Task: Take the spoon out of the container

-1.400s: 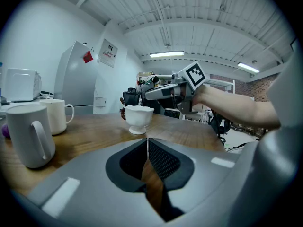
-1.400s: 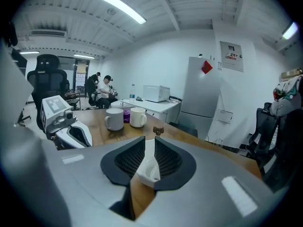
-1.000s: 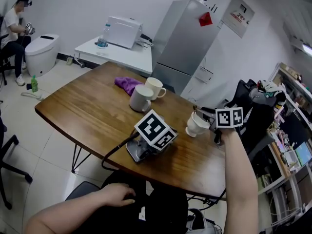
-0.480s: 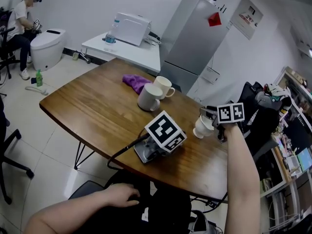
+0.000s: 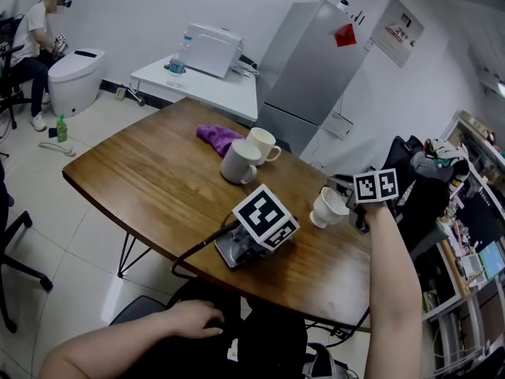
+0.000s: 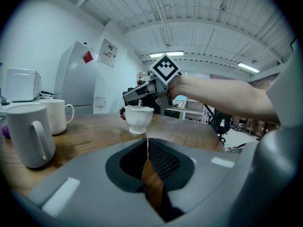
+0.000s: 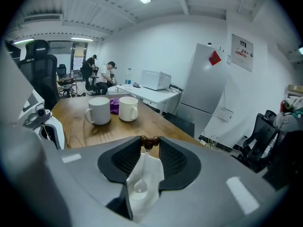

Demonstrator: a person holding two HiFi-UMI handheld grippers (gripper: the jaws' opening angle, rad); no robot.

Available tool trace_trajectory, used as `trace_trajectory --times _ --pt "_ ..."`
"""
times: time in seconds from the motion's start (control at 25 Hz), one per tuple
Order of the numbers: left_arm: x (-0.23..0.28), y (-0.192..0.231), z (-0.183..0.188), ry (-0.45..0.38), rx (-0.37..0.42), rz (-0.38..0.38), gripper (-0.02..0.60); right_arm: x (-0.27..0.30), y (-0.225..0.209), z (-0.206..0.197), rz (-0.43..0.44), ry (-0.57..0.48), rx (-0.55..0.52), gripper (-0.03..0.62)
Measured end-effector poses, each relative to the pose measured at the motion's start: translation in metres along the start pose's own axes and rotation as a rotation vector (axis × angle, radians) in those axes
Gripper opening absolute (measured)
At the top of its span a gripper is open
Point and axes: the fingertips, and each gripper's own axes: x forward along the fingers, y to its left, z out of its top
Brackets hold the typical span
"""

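A rounded wooden table (image 5: 150,188) with a warm, streaky grain fills the middle of an office room. Near its edge stands the container (image 5: 326,208), a small white footed cup of glossy ceramic with a wavy rim.

The right gripper (image 7: 150,144), grey plastic with black cross-hatched pads, is held just over the container by a bare forearm. Its jaws are closing, and the spoon (image 7: 149,142) is caught between their tips by the knobbly brown end of its handle. From that knob a thin pale stem runs down into the container, where the spoon's small rounded bowl rests inside the cup.

The left gripper (image 6: 147,141) lies flat on the wood a short way from the container, facing it, with no hand on it. Its jaws are pressed together at the tips and pinch nothing. A cube with black and white square markers sits on top of it, and a dark cable trails from it off the table edge.

Farther from the container, across the table, stand two plain cylindrical mugs, one greyish white (image 5: 238,162) and one cream (image 5: 262,143), side by side with handles showing. Just past them lies a crumpled purple cloth (image 5: 217,136).
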Motion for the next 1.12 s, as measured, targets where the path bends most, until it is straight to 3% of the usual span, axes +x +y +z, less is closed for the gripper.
trace_trajectory --times 0.6,1.12 --pt "0.000 0.002 0.000 0.001 0.000 -0.001 0.012 -0.059 -0.007 0.016 -0.020 -0.138 0.005 0.121" --pt "-0.001 0.002 -0.001 0.000 -0.002 -0.002 0.012 -0.141 -0.034 0.026 -0.048 -0.372 0.112 0.121"
